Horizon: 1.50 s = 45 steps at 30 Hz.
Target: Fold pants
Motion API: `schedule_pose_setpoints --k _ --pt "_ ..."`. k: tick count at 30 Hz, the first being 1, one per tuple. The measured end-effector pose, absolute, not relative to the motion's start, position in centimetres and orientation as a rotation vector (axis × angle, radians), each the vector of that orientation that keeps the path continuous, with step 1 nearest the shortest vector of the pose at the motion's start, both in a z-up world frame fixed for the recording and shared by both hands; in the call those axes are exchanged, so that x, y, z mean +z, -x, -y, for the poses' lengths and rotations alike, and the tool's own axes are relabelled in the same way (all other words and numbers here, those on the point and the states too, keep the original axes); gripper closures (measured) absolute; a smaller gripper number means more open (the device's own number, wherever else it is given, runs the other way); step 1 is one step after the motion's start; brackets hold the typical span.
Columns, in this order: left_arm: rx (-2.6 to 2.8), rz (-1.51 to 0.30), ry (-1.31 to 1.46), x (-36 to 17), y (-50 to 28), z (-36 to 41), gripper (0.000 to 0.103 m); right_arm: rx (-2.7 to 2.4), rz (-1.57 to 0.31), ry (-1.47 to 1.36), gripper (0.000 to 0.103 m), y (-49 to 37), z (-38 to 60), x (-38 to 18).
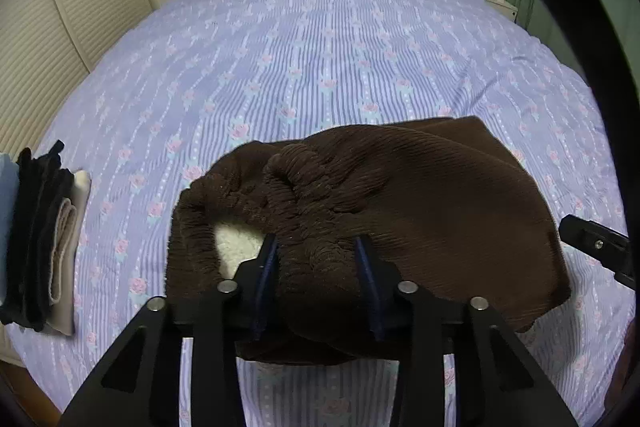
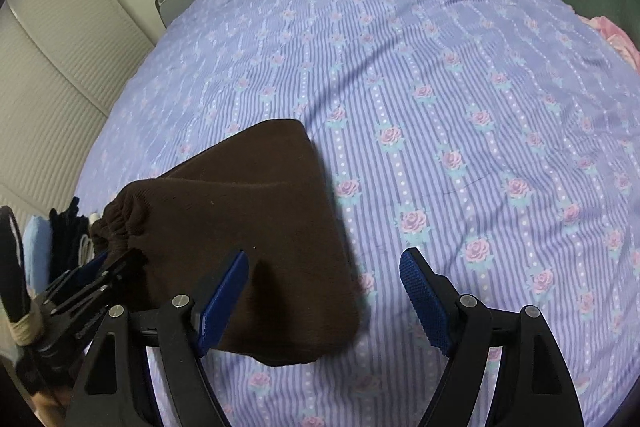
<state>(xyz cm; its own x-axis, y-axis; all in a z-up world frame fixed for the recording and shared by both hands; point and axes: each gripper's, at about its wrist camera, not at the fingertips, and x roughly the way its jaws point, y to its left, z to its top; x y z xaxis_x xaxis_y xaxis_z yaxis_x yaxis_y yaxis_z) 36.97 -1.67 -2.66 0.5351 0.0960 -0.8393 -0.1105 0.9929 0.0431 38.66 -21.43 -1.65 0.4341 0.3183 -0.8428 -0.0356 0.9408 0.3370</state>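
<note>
Pants [image 1: 400, 195] beside clothes stack [image 1: 44, 239] (folded)

The pants [image 1: 400, 211] are brown ribbed cloth, corduroy-ish and matt, with a fluffy white lining [image 1: 236, 247] showing inside. The bed [image 2: 460, 107] has thin crinkly cotton-looking cloth, matt. Left tool [image 1: 318, 247] and right tool [image 2: 324, 267] look like matt black plastic with shiny metal bolts and rough blue pads [image 2: 424, 299].

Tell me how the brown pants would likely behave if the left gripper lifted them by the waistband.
The brown pants look soft and ribbed, bunched at the elastic waistband between the left gripper fingers, so they would probably sag and unfold. The thick fabric seems unlikely to slip. The right gripper stands open, giving no support.
</note>
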Motion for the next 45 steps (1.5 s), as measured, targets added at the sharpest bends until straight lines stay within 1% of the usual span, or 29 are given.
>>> schedule_pose_setpoints --k 2,5,7,8,9,11,13,15,19,22,25,27,29,30,33,36,37,38,39,40,41,42,44,45 --pt "0.108 -0.96 0.061 -1.3 -36.2 1.0 0.075 0.238 -1.105 -0.296 0.024 -38.6 21.4 -1.6" --pt "0.141 -0.848 0.084 1.7 -34.0 -0.8 0.075 0.278 -1.092 -0.322 0.024 -38.3 21.1 -0.9" --pt "0.159 -0.822 0.096 2.5 -33.0 -2.1 0.075 0.307 -1.072 -0.328 0.024 -38.0 20.5 -0.2" --pt "0.152 -0.838 0.12 2.1 -32.9 -3.1 0.073 0.324 -1.063 -0.324 0.024 -37.9 20.0 0.0" --pt "0.141 -0.857 0.138 1.6 -33.0 -3.6 0.069 0.338 -1.06 -0.316 0.024 -37.8 19.5 0.1" --pt "0.116 -0.932 0.196 -0.4 -33.7 -5.0 0.067 0.356 -1.069 -0.295 0.024 -37.6 18.5 -0.1" --pt "0.1 -0.954 0.256 -1.8 -34.1 -6.2 0.064 0.363 -1.085 -0.267 0.024 -37.6 17.5 -0.7" --pt "0.124 -0.936 0.288 -1.9 -34.1 -7.0 0.047 0.373 -1.106 -0.239 0.024 -37.6 16.6 -1.5" --pt "0.106 -0.952 0.391 -2.7 -34.1 -8.1 0.044 0.361 -1.136 -0.219 0.024 -37.4 16.0 -2.6" --pt "0.085 -0.965 0.396 -3.0 -34.3 -7.8 0.044 0.342 -1.152 -0.235 0.024 -37.2 16.2 -3.3" --pt "0.059 -0.974 0.362 -3.0 -34.7 -7.0 0.046 0.319 -1.168 -0.256 0.024 -37.1 16.2 -3.9" --pt "0.038 -0.99 0.313 -3.0 -35.0 -6.3 0.063 0.312 -1.167 -0.25 0.024 -37.0 16.1 -4.0" --pt "0.005 -0.996 0.307 -2.7 -35.0 -6.4 0.073 0.311 -1.165 -0.241 0.024 -36.8 15.9 -3.7" --pt "-0.015 -0.99 0.333 -2.2 -35.1 -6.8 0.076 0.312 -1.156 -0.241 0.024 -36.6 15.8 -3.3" --pt "-0.054 -0.931 0.388 -0.4 -34.2 -8.6 0.077 0.326 -1.125 -0.267 0.024 -36.2 15.9 -1.9" --pt "0.003 -0.872 0.348 0.4 -33.1 -10.8 0.077 0.335 -1.055 -0.291 0.024 -35.8 15.6 0.3" --pt "0.013 -0.882 0.354 -0.2 -33.1 -11.7 0.076 0.338 -1.043 -0.29 0.024 -35.7 15.4 0.6" --pt "0.013 -0.905 0.364 -0.9 -33.4 -12.4 0.069 0.341 -1.034 -0.286 0.024 -35.9 15.2 0.9" --pt "0.009 -0.968 0.393 -2.9 -34.0 -13.3 0.059 0.342 -1.034 -0.275 0.024 -36.1 14.8 0.9" --pt "0.001 -1.005 0.424 -4.1 -34.1 -13.7 0.056 0.341 -1.041 -0.262 0.024 -36.2 14.4 0.7" --pt "-0.015 -1.021 0.451 -4.8 -34.2 -13.9 0.05 0.342 -1.049 -0.248 0.024 -36.4 14.0 0.5" --pt "-0.032 -1.021 0.481 -5.3 -34.2 -14.2 0.04 0.346 -1.055 -0.23 0.024 -36.5 13.5 0.2" --pt "-0.02 -1.014 0.509 -5.3 -34.2 -14.5 0.033 0.343 -1.052 -0.202 0.024 -36.5 13.0 0.1" --pt "-0.008 -1.012 0.508 -5.3 -34.2 -14.5 0.033 0.335 -1.046 -0.192 0.024 -36.4 12.9 0.1"
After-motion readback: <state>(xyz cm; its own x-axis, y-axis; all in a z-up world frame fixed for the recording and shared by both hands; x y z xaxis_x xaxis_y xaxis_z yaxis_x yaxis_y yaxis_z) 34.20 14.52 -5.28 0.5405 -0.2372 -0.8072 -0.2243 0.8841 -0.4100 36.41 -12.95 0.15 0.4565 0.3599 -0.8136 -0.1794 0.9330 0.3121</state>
